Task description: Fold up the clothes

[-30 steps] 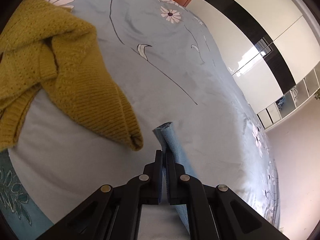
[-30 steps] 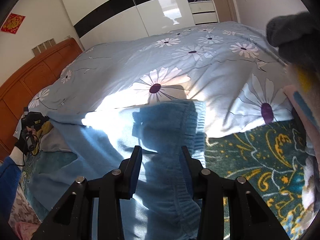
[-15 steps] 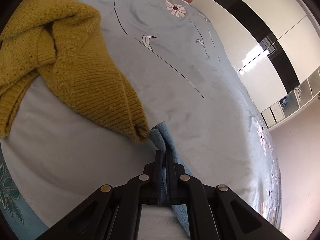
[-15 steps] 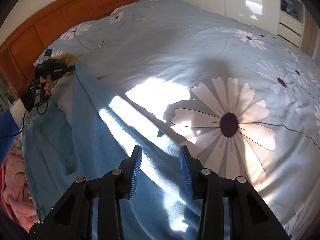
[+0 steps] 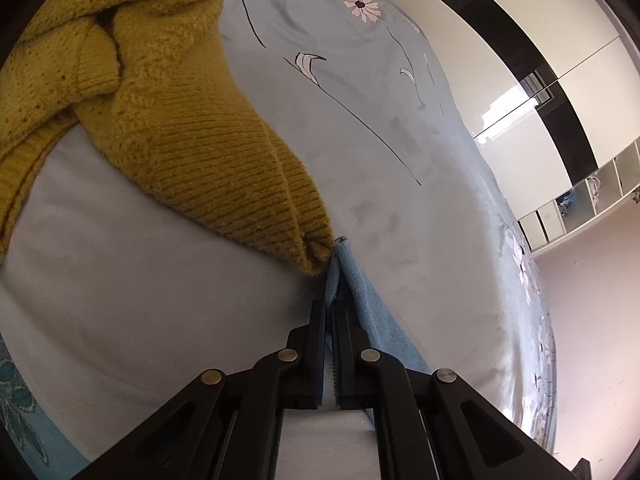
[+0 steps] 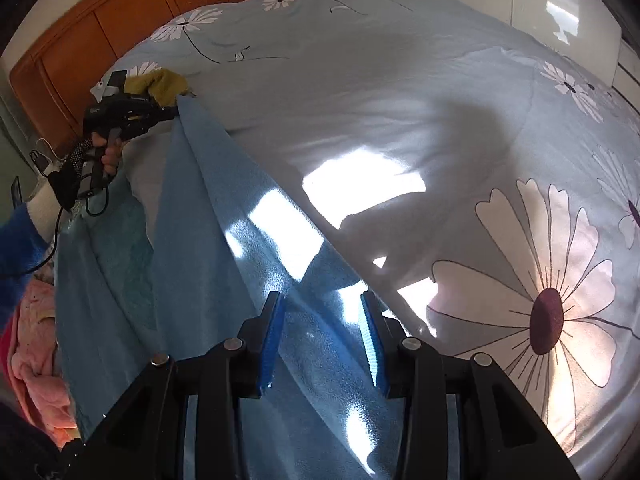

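Note:
A light blue fleece garment point(image 6: 208, 216) lies stretched across the bed. My left gripper point(image 5: 329, 308) is shut on one corner of the blue garment point(image 5: 362, 300), right beside the cuff of a mustard knitted sweater point(image 5: 180, 128). In the right wrist view the left gripper point(image 6: 124, 114) holds that corner at the far left, next to the sweater point(image 6: 160, 82). My right gripper point(image 6: 323, 332) is open, its jaws apart just above the garment's near end, holding nothing.
The bed has a pale blue duvet with daisy print point(image 6: 440, 120) and a wooden headboard point(image 6: 120, 12). A pink garment point(image 6: 36, 340) lies at the left edge. White wardrobe doors point(image 5: 560, 80) stand past the bed.
My left gripper has carried the blue corner up to the sweater's cuff. My right gripper has swung left along the garment and stayed open.

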{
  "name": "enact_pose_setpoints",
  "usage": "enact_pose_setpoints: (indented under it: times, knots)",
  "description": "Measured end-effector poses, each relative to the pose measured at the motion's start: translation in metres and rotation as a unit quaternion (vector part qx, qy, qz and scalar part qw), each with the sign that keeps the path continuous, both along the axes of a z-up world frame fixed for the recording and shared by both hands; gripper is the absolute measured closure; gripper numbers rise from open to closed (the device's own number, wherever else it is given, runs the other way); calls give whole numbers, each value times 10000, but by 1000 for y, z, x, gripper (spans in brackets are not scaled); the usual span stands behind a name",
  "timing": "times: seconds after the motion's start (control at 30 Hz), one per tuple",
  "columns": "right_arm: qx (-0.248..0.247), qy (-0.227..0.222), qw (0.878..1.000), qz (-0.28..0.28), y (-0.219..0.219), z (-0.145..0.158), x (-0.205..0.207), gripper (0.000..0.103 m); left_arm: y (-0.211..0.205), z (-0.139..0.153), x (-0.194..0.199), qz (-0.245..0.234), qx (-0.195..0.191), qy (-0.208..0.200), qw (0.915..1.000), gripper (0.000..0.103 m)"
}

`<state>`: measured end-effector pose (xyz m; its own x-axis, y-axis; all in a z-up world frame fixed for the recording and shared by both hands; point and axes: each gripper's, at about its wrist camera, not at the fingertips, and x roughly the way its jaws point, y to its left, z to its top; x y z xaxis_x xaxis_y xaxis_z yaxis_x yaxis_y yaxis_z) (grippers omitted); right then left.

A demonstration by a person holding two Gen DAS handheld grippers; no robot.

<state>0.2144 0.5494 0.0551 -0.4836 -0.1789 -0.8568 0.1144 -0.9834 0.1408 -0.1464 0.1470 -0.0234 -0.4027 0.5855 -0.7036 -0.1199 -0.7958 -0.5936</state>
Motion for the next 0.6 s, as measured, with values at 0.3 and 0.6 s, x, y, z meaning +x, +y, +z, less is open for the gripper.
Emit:
enact_pose_setpoints:
  times: [0.3, 0.6]
  knots:
    - [464, -224, 9987, 51, -12, -14, -4, 66, -7, -17, 1, 45, 255, -120, 9996, 98]
    - [667, 188, 9975, 98, -20, 2, -5, 103, -7, -20, 0, -9, 304, -110, 9995, 98]
